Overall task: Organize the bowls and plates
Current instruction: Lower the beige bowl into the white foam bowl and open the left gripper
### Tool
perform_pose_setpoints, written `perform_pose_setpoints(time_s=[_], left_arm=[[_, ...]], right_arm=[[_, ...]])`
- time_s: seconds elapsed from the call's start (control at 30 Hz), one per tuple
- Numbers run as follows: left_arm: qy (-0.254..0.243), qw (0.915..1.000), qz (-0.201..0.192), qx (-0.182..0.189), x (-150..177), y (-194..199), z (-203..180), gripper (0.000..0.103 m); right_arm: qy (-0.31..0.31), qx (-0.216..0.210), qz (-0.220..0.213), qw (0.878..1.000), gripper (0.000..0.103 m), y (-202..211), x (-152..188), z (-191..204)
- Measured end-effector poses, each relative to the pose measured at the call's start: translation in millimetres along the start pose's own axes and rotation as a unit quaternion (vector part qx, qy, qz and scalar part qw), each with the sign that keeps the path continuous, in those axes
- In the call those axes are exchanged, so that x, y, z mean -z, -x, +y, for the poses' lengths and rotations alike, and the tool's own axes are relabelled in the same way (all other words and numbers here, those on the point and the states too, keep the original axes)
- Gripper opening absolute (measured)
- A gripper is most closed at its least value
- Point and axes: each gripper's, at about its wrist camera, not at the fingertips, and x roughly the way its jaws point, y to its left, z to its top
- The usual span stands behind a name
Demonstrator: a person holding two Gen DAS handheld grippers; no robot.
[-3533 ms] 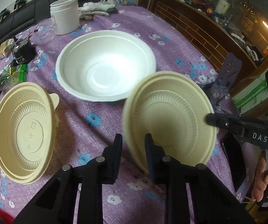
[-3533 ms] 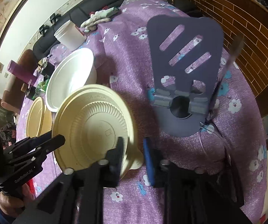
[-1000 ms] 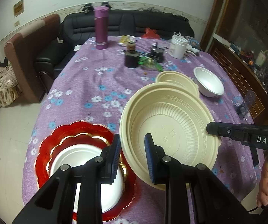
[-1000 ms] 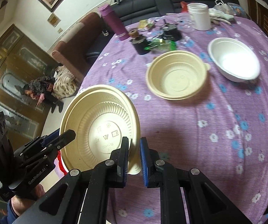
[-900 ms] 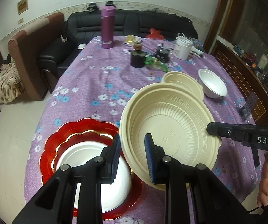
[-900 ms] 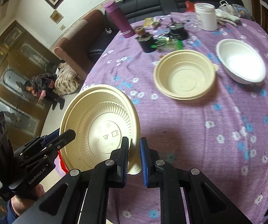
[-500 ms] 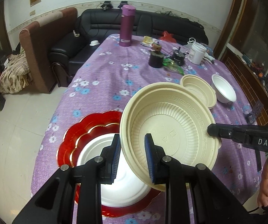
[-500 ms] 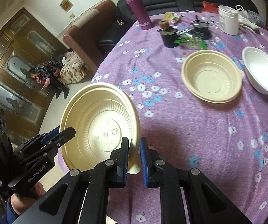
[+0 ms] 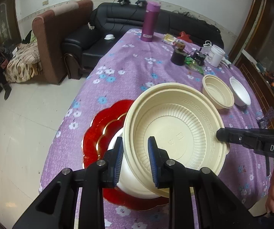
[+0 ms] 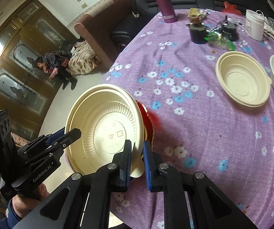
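Note:
Both grippers hold one cream ribbed bowl by opposite rims. My left gripper is shut on its near rim; my right gripper is shut on the other rim, where the bowl shows tilted. The bowl hangs just above a white plate that lies on a red scalloped plate at the table's near corner. A second cream bowl and a white bowl sit farther along the table.
The table has a purple flowered cloth. At its far end stand a purple flask, a dark jar and a white tub. Sofas and bare floor lie to the left.
Both grippers carried the cream bowl away from the other bowls to the table's near corner. It now hangs over the white plate on the red plate.

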Motion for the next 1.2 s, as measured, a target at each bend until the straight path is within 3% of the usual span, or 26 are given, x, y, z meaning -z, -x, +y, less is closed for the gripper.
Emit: perform_pose_setpoints(time_s=[0.4, 0.77, 0.93, 1.03, 1.2], left_arm=[[0.024, 0.9994, 0.025, -0.006, 16, -18, 24, 0.024], [0.029, 0.9991, 0.028, -0.012, 18, -22, 35, 0.024], [0.033, 0.9990, 0.027, -0.012, 16, -21, 37, 0.038], [0.033, 0.9991, 0.025, -0.012, 14, -19, 38, 0.039], [0.037, 0.9991, 0.015, -0.013, 7, -14, 37, 0.039]], right_arm=[[-0.011, -0.001, 0.056, 0.998, 0.014, -42, 9, 6], [-0.001, 0.005, 0.064, 0.998, 0.016, -58, 9, 15], [0.000, -0.001, 0.069, 0.998, 0.019, -59, 8, 18], [0.005, -0.002, 0.071, 0.997, 0.027, -58, 9, 19], [0.017, -0.003, 0.058, 0.998, 0.029, -48, 10, 23]])
